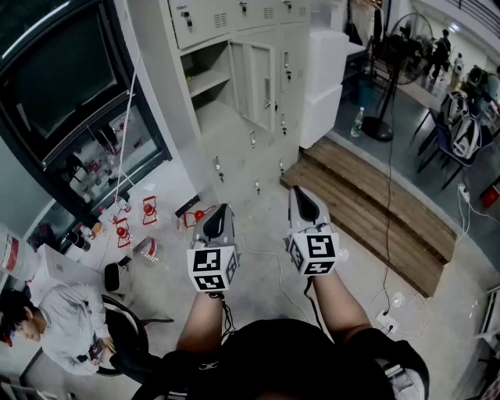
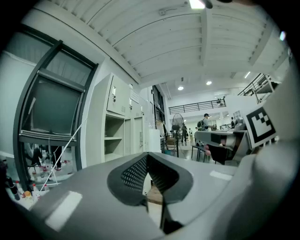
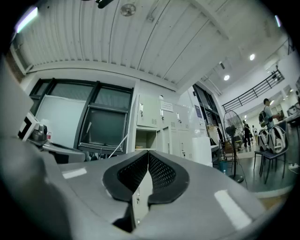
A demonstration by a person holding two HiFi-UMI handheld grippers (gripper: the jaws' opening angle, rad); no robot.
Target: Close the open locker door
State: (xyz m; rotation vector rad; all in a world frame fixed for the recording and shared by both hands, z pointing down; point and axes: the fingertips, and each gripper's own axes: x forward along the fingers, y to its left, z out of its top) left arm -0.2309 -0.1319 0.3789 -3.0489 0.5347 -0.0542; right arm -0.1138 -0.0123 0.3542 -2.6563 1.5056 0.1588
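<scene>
Ahead, the open locker door (image 1: 260, 74) is standing ajar, well apart from the left gripper (image 1: 222, 211) and right gripper (image 1: 300, 195), both pinched shut, empty. Wooden steps (image 1: 367, 211) and red items (image 1: 148, 209), possibly tools, are lying near the lockers (image 1: 234, 19). Only the head view is showing a seated person (image 1: 62, 328).

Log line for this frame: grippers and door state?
phase: pre-contact | left gripper: shut, empty | right gripper: shut, empty | grey metal locker door: open, untouched
</scene>
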